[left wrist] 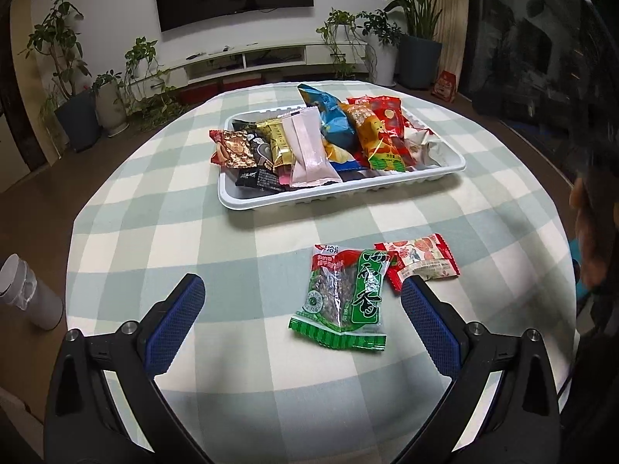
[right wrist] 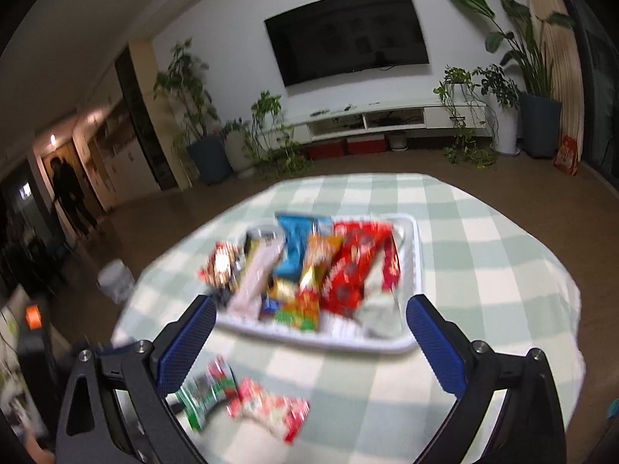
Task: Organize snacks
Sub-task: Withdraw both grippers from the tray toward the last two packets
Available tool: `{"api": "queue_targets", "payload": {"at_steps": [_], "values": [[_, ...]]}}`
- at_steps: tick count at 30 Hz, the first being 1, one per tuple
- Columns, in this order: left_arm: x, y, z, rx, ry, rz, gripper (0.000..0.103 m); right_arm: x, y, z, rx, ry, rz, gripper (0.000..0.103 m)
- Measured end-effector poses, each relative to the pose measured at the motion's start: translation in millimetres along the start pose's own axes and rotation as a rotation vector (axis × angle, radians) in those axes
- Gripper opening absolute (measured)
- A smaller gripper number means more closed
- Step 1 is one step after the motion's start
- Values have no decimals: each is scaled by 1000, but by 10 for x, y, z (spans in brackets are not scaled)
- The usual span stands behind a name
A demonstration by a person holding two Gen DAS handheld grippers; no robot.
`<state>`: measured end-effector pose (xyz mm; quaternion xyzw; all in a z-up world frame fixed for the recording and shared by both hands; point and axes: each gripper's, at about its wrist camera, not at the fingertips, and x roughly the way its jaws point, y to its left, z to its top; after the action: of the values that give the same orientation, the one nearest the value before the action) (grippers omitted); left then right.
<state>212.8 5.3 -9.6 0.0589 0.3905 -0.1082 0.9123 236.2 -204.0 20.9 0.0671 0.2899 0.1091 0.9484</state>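
Two packets left loose on the cloth, rest already in the tray, so est. task mostly done w/ two pick-and-place moves to go

Near: left gripper (left wrist: 303,317) low over the table, jaws spread wide, nothing between the pads; right pad (left wrist: 429,328) sits just beside the lower corner of the red packet, can't tell if touching. Green packet (left wrist: 344,297) lies flat between the two fingers, long axis running roughly away from the camera, clear window showing dark contents. Red packet (left wrist: 419,261) just right of it, top-left corner tucked under or against the green one, exact overlap unclear. Right gripper (right wrist: 311,323) also wide open and empty, held higher and further back; that view is motion-blurred, detail poor. Same two packets show below it, nearer its left finger than its right.

Mid: checked tablecloth (left wrist: 174,212), pale green and white, otherwise bare around the packets as far as seen.

Far: white tray (left wrist: 271,203) well apart from the loose pair, packed w/ approx a dozen wrappers: pink packet (left wrist: 307,150), blue bag (left wrist: 329,116), orange and red ones to the right, dark and gold ones to the left. Some stand propped, some overhang the left rim. Room left looks tight; a small gap at the right end

Judgement: green packet is best placed for the left gripper, likely next
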Motion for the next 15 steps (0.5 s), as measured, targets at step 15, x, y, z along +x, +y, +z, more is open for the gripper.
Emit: {"api": "queue_targets", "payload": {"at_steps": [15], "values": [[82,-36,12,15,41,18,103,212,118,-191,-89,108,-30,101]]}}
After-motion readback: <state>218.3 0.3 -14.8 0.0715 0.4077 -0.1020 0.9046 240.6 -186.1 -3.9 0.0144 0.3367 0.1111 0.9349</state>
